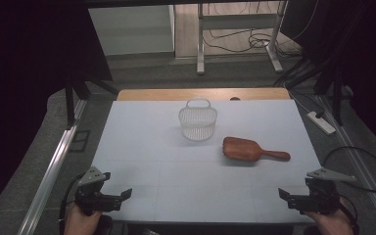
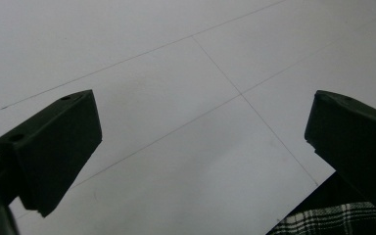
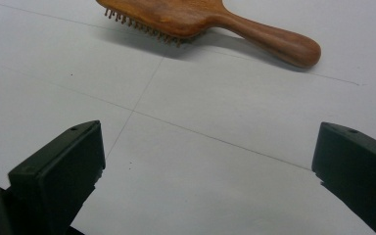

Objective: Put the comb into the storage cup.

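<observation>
Right of centre in the high view, the wooden hairbrush (image 1: 254, 150) lies bristles-down near the basket (image 1: 198, 120), probably stiff, light and smooth, best pinched across its narrow handle by the right gripper (image 1: 290, 197), jaws spread, empty.

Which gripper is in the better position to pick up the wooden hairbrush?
Right. The right gripper is open and nearer the hairbrush, whose handle points toward its side. The left gripper is farther away.
</observation>
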A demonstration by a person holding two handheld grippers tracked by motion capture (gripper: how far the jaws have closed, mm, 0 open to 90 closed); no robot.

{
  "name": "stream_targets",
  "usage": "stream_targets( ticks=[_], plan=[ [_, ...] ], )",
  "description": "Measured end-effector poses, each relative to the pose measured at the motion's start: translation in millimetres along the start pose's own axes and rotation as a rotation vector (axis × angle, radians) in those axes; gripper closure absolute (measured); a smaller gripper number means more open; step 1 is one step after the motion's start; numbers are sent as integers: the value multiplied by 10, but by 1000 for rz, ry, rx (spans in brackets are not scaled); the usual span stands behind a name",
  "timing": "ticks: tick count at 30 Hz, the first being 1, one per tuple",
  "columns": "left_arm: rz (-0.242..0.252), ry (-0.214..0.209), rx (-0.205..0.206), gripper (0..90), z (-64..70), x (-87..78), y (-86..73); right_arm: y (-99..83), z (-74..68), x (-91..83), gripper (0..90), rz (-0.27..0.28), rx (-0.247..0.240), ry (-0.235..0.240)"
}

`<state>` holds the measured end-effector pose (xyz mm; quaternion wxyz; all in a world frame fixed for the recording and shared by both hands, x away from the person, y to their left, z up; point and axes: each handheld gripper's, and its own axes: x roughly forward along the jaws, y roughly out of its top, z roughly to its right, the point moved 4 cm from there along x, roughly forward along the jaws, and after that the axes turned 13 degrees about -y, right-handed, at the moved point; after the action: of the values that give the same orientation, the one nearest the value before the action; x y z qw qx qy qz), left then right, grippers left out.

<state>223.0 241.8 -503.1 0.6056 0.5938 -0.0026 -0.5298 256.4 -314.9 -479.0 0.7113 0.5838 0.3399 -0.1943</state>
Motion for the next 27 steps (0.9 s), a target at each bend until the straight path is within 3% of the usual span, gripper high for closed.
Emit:
stream_targets(
  ticks=[8,19,27],
  plan=[
    [7,-7,-11,6,-7,-1,0,0,-18,-6,0,4,-19,15],
    [-4,1,7,9,7,8,-1,63,-68,-5,0,7,-32,97],
    [8,-10,2,8,4,-6,-2,145,-90,43,0,-5,-46,133]
  ],
)
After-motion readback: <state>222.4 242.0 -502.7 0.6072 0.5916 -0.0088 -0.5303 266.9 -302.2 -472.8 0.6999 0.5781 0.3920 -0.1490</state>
